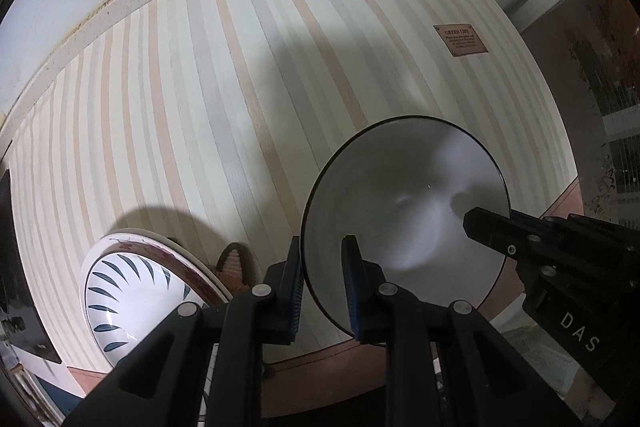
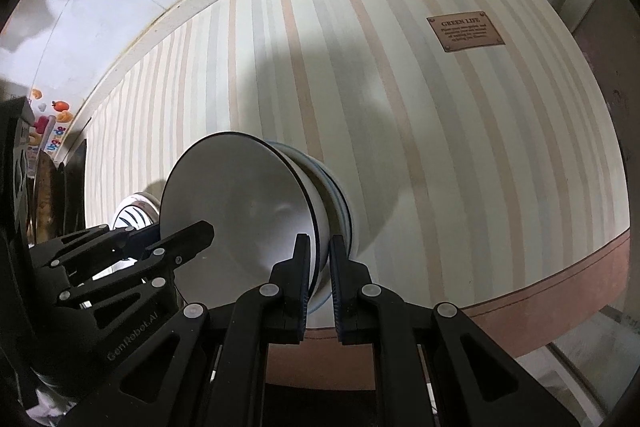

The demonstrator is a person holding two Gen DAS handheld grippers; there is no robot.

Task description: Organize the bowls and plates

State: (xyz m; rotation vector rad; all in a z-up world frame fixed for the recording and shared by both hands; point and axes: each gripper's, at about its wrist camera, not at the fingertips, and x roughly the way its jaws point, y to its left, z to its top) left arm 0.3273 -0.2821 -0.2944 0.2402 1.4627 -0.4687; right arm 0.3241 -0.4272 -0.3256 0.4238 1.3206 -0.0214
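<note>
On the striped tablecloth (image 2: 440,147), our stack of white bowls (image 2: 256,211) sits near the front edge, with a leaf-patterned plate (image 1: 132,291) off to one side. We should lower it evenly and let go together. The left gripper (image 1: 322,287) and right gripper (image 2: 319,279) are each clamped nearly closed on opposite rims.

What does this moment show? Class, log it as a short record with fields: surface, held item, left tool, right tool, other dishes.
surface: striped tablecloth
held item: white bowl, dark rim, top of a nested stack
left tool: shut on the bowl rim
right tool: shut on the opposite rim
other dishes: leaf-pattern plate beside the stack
</note>
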